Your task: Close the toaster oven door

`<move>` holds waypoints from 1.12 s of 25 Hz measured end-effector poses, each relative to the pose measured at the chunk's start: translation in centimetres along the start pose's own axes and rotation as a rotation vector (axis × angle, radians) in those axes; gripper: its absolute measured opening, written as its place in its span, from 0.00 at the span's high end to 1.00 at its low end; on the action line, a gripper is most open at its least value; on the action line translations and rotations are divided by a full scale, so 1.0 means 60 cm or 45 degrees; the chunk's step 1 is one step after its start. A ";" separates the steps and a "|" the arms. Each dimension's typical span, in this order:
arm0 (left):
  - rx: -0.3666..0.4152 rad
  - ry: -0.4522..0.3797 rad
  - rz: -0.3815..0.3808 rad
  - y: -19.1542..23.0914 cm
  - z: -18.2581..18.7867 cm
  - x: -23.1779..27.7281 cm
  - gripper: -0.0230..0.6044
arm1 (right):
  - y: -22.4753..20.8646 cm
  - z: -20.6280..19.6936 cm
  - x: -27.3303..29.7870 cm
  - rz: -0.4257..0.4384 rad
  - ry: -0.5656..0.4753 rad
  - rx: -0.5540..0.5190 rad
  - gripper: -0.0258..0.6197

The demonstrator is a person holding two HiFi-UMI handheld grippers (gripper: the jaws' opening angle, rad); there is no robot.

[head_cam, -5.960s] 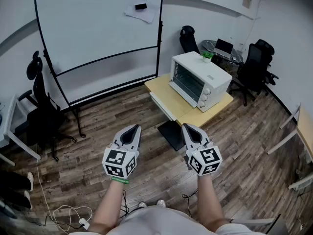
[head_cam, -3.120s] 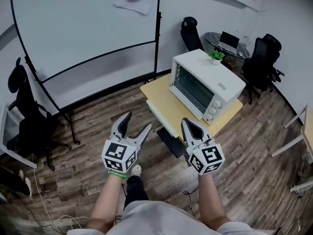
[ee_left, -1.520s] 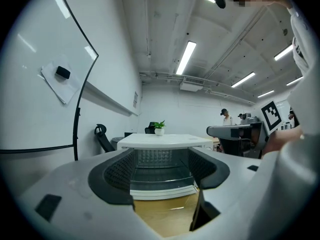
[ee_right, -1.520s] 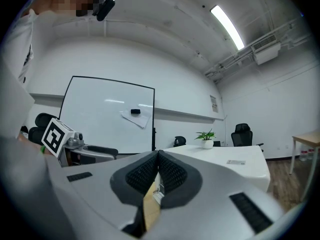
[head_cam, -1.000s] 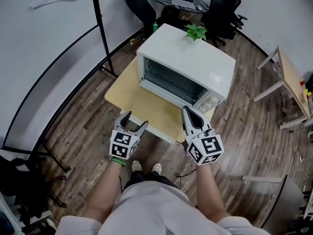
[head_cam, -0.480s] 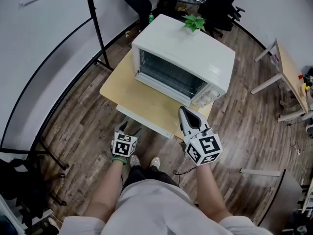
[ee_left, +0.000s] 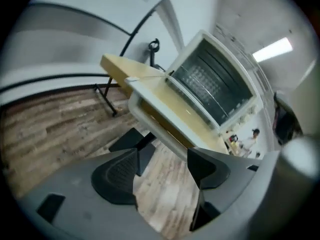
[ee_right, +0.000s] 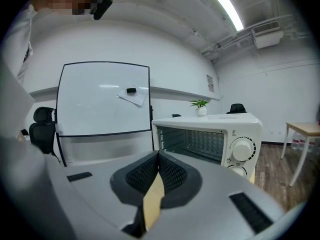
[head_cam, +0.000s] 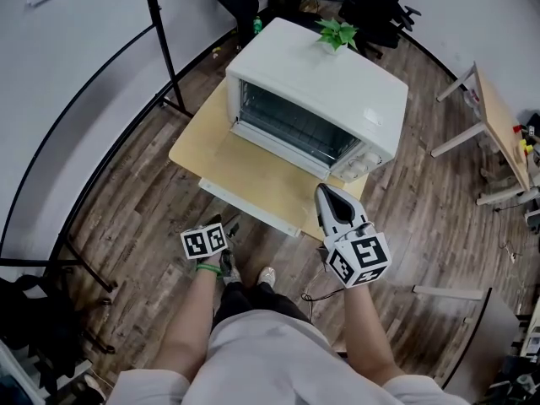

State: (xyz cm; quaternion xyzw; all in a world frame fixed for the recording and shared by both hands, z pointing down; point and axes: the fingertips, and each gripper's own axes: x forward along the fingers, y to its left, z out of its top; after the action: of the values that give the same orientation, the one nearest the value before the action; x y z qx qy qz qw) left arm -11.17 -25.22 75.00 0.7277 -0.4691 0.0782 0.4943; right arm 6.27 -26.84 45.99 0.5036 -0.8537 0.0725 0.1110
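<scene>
Approach step; the door is not yet touched. The toaster oven point(head_cam: 337, 91) sits on a small table point(head_cam: 194, 150) at your 12 o'clock. Its door point(head_cam: 253, 202) lies open and flat, front edge toward you.

Left gripper point(ee_left: 162, 159) hangs low off the table's 7 o'clock corner, jaws spread, only floor between them. Right gripper point(head_cam: 327, 194) is at the table's 5 o'clock edge, jaws pressed together, empty.

My read: next, get the left gripper under the door's front edge, up at its 12 o'clock. Then swing the door up toward the oven until it seats.
</scene>
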 end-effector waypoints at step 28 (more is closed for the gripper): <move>-0.972 -0.368 -0.427 0.003 0.011 0.062 0.77 | -0.052 -0.032 -0.036 -0.105 0.100 -0.018 0.96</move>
State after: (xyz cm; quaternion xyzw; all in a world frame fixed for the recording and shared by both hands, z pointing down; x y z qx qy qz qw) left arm -9.49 -28.04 76.92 0.5625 -0.4040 -0.2845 0.6629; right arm 10.23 -26.06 47.31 0.5342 -0.8278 0.0814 0.1508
